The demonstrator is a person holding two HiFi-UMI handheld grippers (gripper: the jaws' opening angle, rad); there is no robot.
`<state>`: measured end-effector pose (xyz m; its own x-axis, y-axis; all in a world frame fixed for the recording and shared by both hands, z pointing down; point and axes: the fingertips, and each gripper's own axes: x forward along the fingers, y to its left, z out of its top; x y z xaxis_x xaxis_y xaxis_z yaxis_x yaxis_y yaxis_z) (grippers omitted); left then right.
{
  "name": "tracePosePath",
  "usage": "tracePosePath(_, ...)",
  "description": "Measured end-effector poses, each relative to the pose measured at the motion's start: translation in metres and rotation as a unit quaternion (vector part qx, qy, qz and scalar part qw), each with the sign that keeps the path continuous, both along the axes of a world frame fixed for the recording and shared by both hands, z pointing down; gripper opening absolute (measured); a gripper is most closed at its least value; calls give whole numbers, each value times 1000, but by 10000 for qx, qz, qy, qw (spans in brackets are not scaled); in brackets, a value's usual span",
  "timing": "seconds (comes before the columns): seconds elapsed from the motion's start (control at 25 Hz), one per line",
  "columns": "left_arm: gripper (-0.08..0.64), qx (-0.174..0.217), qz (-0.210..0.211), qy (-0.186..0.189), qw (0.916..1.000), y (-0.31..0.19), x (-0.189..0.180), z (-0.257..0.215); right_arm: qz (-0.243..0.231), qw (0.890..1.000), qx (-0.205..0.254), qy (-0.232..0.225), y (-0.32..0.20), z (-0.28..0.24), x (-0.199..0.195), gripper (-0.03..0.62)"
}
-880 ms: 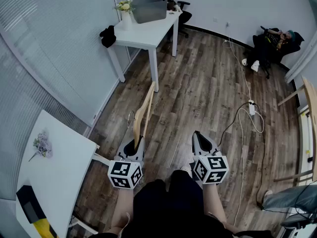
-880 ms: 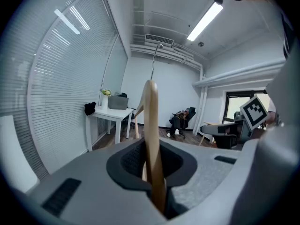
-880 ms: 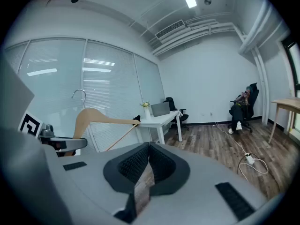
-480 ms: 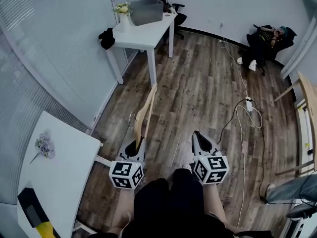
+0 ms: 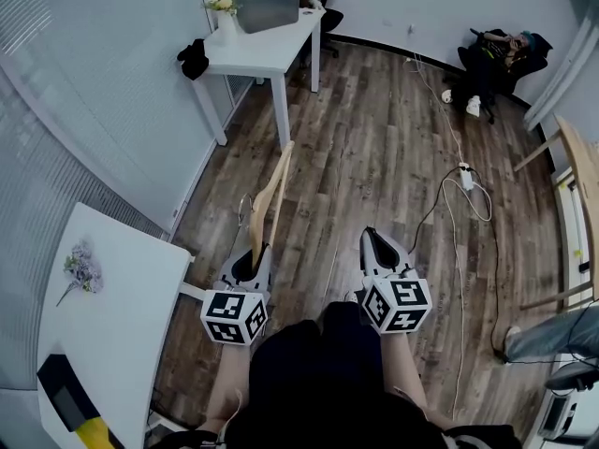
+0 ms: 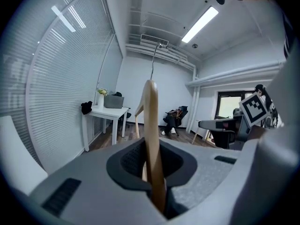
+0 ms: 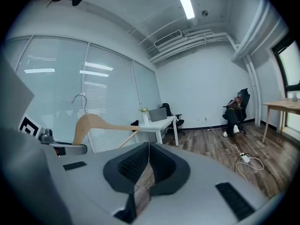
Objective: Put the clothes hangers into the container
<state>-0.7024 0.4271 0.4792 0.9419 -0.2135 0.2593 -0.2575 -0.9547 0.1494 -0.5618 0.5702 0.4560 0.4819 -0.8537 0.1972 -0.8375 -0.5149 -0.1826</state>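
A wooden clothes hanger (image 5: 271, 197) with a metal hook sticks forward from my left gripper (image 5: 247, 262), which is shut on its lower end. In the left gripper view the hanger (image 6: 151, 125) rises straight up between the pads of my left gripper (image 6: 153, 168). My right gripper (image 5: 377, 247) is level beside it at the right, shut with nothing in it; its pads (image 7: 140, 161) meet at the tip. From there the hanger (image 7: 101, 123) shows at the left. The grey container (image 5: 267, 7) stands on a white table (image 5: 271, 54) across the room.
A vase of flowers (image 5: 223, 7) and a dark cloth (image 5: 194, 60) are on that table too. A second white table (image 5: 108, 330) is close at my left. A power strip and cables (image 5: 465, 178) lie on the wood floor at the right. A person (image 5: 494, 59) sits in the far corner.
The room has slid slightly up the head view. Both grippers keep the same pose, with the hanger still in the left one.
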Motion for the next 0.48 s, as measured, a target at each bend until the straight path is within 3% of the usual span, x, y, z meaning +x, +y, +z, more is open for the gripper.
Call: tracePosePath(0.48,41,-55,186,-89,9998,-4,19,9,-1,9999,-123,-26,-10,11,7,31)
